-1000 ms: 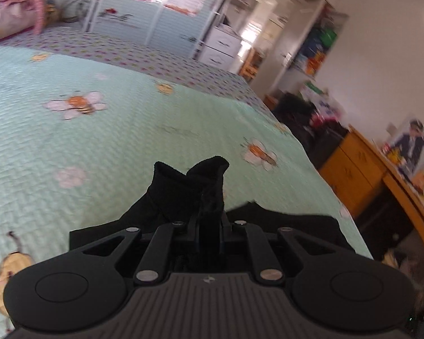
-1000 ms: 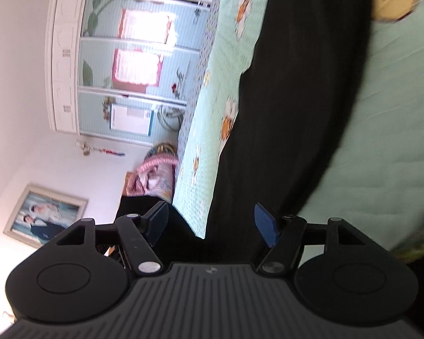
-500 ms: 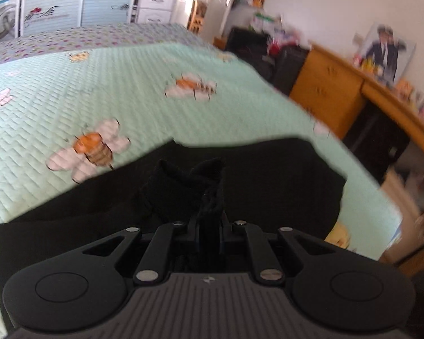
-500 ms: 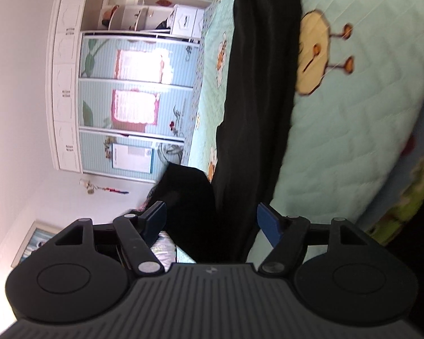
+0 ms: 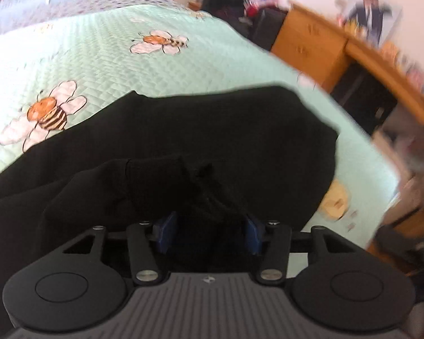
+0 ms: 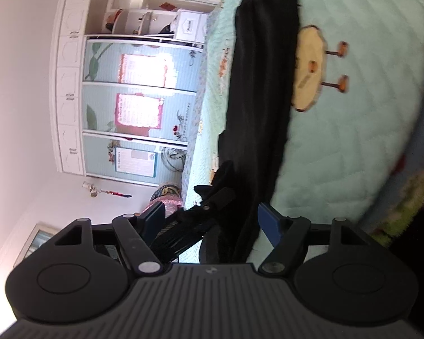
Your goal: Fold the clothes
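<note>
Left tongs (image 5: 209, 233): jaws opening, blue pads apart, a bunched fold of the black garment (image 5: 200, 141) lying between them; pads do not look pressed on the cloth. Tongs tilted down over the garment.

Right tongs (image 6: 212, 221): jaws wide, nothing gripped; the garment's near edge and the left tongs' linkage show in the gap ahead of them. This view is rolled sideways.

Garment: spread flat on the bed (image 5: 104, 65), near the bed's edge, one part doubled over on top of itself just ahead of the left tongs.

Bed cover: mint green, quilted, printed with bees (image 5: 46, 114).

Beyond the bed: wooden dresser (image 5: 311, 48), blurred. In the right view, a wardrobe (image 6: 121, 99) with panelled doors.
</note>
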A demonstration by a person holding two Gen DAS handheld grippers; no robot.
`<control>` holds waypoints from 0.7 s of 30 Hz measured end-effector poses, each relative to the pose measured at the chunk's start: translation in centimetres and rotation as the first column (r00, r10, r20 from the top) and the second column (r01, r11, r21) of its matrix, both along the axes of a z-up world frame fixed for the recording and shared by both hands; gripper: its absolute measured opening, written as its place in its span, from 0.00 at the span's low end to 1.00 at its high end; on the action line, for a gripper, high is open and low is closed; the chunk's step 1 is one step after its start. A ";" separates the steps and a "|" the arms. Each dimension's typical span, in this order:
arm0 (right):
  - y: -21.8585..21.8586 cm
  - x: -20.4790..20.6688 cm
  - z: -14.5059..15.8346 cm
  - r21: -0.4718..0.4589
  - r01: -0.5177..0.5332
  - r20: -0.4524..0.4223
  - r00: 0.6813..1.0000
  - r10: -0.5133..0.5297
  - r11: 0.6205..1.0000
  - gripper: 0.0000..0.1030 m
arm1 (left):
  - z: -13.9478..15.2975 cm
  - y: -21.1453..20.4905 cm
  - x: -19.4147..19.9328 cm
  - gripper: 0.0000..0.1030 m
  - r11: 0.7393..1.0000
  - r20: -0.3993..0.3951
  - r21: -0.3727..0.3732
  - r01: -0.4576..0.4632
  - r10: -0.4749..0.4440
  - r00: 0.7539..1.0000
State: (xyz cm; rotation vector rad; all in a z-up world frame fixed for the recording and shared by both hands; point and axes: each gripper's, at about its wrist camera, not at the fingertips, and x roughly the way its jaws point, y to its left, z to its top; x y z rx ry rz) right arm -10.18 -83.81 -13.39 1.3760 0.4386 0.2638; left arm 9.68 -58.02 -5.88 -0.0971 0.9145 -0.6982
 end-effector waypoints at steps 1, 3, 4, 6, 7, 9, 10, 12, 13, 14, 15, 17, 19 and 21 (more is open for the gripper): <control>0.0 0.2 0.1 -0.009 -0.001 0.003 1.000 0.001 1.000 0.72 | 0.5 1.0 0.0 0.51 0.998 -0.016 -0.054 -0.011 0.010 1.000; 0.1 0.8 0.3 -0.016 -0.004 0.011 1.000 0.004 1.000 0.72 | 1.6 3.4 0.0 0.51 0.992 -0.033 -0.114 -0.054 0.051 0.998; 0.2 1.1 0.4 -0.016 -0.007 0.013 1.000 0.007 1.000 0.73 | 2.0 4.9 0.1 0.51 0.986 -0.037 -0.140 -0.090 0.086 0.996; 0.4 1.9 0.6 -0.022 -0.019 0.025 1.000 0.020 1.000 0.74 | 2.3 8.2 0.3 0.52 0.966 -0.065 -0.187 -0.179 0.170 0.983; 0.7 2.4 0.9 -0.031 -0.028 0.031 0.999 0.029 0.999 0.76 | 2.4 9.9 0.4 0.52 0.952 -0.082 -0.210 -0.224 0.211 0.974; 1.4 3.6 1.4 -0.056 -0.049 0.043 0.998 0.052 0.997 0.76 | 2.2 12.4 0.5 0.52 0.942 -0.097 -0.187 -0.280 0.266 0.959; 1.8 4.4 1.8 -0.061 -0.064 0.051 0.996 0.068 0.996 0.76 | 2.0 13.4 0.4 0.52 0.939 -0.098 -0.164 -0.302 0.289 0.952; 2.7 5.8 2.2 -0.030 -0.096 0.080 0.992 0.098 0.995 0.76 | 1.5 14.8 0.0 0.52 0.934 -0.108 -0.149 -0.324 0.310 0.945; 3.1 6.5 2.3 -0.006 -0.114 0.094 0.989 0.115 0.993 0.76 | 1.4 15.0 -0.4 0.52 0.940 -0.106 -0.146 -0.307 0.294 0.950; 3.5 7.0 2.6 -0.001 -0.127 0.090 0.988 0.126 0.992 0.76 | 1.3 15.0 -0.7 0.52 0.948 -0.101 -0.141 -0.285 0.272 0.957; 3.9 7.5 2.9 -0.011 -0.141 0.086 0.986 0.141 0.990 0.77 | 1.2 15.1 -1.1 0.52 0.955 -0.096 -0.136 -0.262 0.250 0.963; 5.0 8.1 4.0 -0.120 -0.179 0.068 0.980 0.188 0.977 0.77 | 0.9 14.8 -1.6 0.52 0.971 -0.078 -0.117 -0.209 0.201 0.977; 6.2 8.5 4.4 -0.192 -0.229 0.033 0.970 0.240 0.954 0.77 | 0.1 14.4 -2.0 0.52 0.980 -0.071 -0.094 -0.177 0.171 0.983; 7.0 8.7 4.4 -0.281 -0.243 -0.025 0.969 0.246 0.929 0.77 | -0.9 14.6 -2.0 0.52 0.978 -0.091 -0.092 -0.189 0.181 0.979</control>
